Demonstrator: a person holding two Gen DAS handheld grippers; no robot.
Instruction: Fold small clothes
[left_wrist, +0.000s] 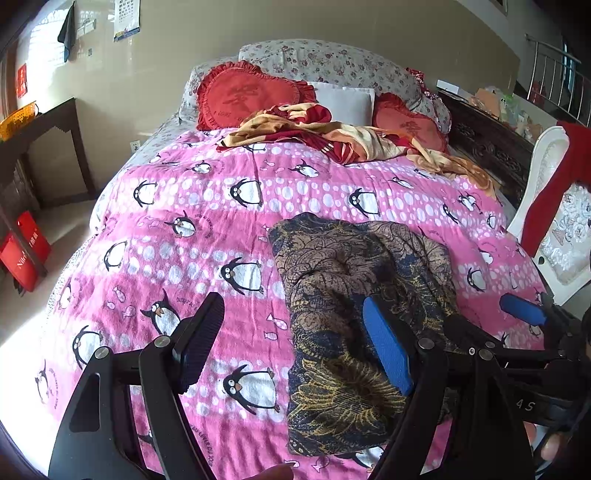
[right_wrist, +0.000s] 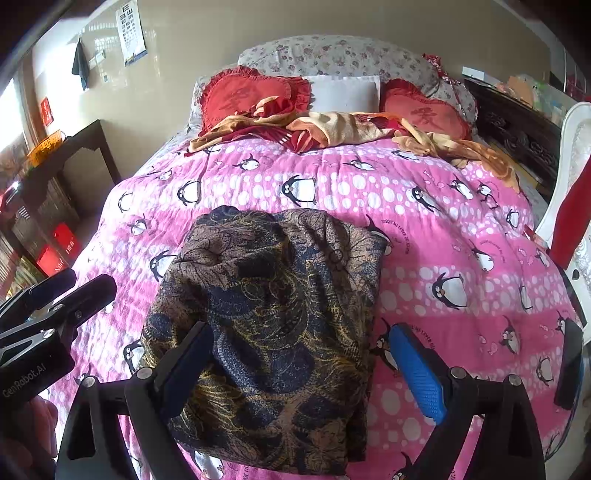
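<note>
A dark garment (right_wrist: 277, 306) in brown, navy and gold print lies folded into a rough rectangle on the pink penguin quilt (right_wrist: 436, 236). My right gripper (right_wrist: 303, 369) hovers over its near half, open wide, with the cloth showing between the fingers and neither pad pressing on it. In the left wrist view the garment (left_wrist: 351, 280) sits right of centre. My left gripper (left_wrist: 295, 343) is open above the quilt at the garment's left edge, its blue pad (left_wrist: 388, 350) over the cloth. The right gripper's blue pad (left_wrist: 524, 310) shows at the far right.
Red heart cushions (left_wrist: 240, 96), a white pillow (left_wrist: 343, 99) and a crumpled orange-red blanket (left_wrist: 332, 136) fill the head of the bed. A white chair with red cloth (left_wrist: 554, 192) stands at the right. A dark wooden table (left_wrist: 48, 140) and red bags (left_wrist: 26, 251) are left.
</note>
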